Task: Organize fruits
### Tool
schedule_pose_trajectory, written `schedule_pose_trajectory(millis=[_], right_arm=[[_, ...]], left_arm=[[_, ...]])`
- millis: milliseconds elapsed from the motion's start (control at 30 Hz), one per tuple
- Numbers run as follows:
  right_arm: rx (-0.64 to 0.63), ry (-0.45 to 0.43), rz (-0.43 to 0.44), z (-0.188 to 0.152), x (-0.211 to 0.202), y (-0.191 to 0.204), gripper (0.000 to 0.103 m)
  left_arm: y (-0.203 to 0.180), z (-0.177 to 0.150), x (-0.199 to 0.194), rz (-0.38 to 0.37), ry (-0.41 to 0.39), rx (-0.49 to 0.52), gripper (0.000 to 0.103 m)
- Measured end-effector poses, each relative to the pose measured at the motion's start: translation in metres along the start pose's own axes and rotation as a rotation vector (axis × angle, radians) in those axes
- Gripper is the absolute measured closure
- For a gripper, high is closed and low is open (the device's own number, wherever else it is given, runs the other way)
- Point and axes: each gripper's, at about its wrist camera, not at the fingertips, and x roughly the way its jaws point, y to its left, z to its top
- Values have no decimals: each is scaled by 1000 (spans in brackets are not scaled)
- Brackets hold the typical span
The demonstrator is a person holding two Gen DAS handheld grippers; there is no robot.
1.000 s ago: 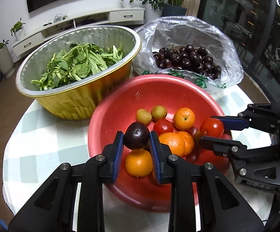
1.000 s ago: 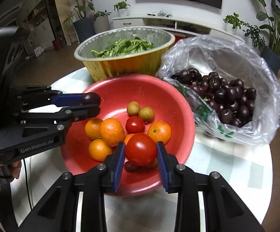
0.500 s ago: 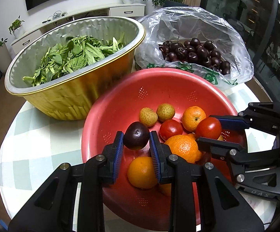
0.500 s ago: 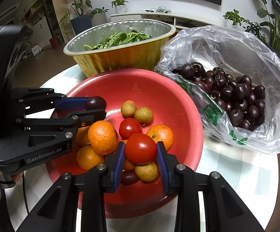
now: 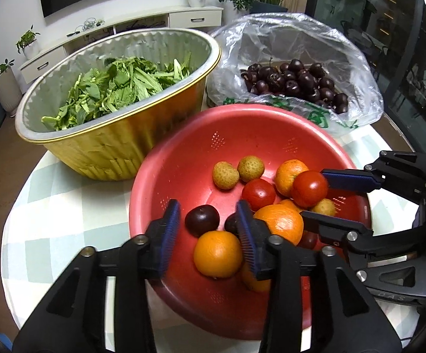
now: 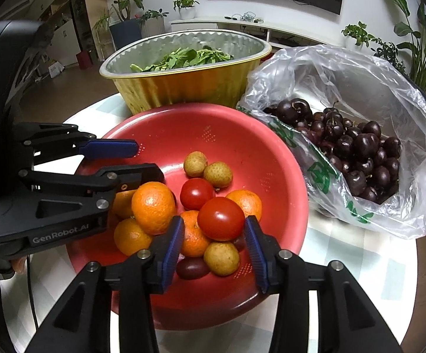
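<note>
A dark plum [image 5: 202,220] lies in the red colander [image 5: 183,161] between the wide-open pads of the left claw [image 5: 208,229], touching neither. The right claw [image 6: 211,239] is likewise spread, its pads clear of the tomato [image 6: 221,218] resting on the piled oranges [image 6: 153,207].

round checked table [image 5: 65,206] carries gold basin [image 5: 118,150], red colander [image 5: 183,158], cherry bag [image 5: 324,53].

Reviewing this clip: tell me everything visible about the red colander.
The red colander is round, plastic-looking, with patches of small drain holes in its wall. It sits upright on the checked tablecloth, close against the gold foil pan and near the cherry bag. It holds oranges, tomatoes, lychees and dark plums.
</note>
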Motion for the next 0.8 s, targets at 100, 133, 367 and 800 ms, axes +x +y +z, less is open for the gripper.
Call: schedule_pose_trajectory(millis=[100, 133, 367, 800], right_arm=[[-14, -12, -23, -3, -7, 2, 57], [-19, -17, -36, -6, -11, 3, 57], [5, -125, -73, -22, -57, 1, 39], [100, -502, -171, -70, -175, 9, 3]], left_arm=[[-3, -3, -18, 12, -41, -8, 24], [-4, -4, -26, 19, -60, -14, 14], [-9, -30, -88, 51, -214, -59, 0], [-68, -118, -235, 257, -575, -134, 0]])
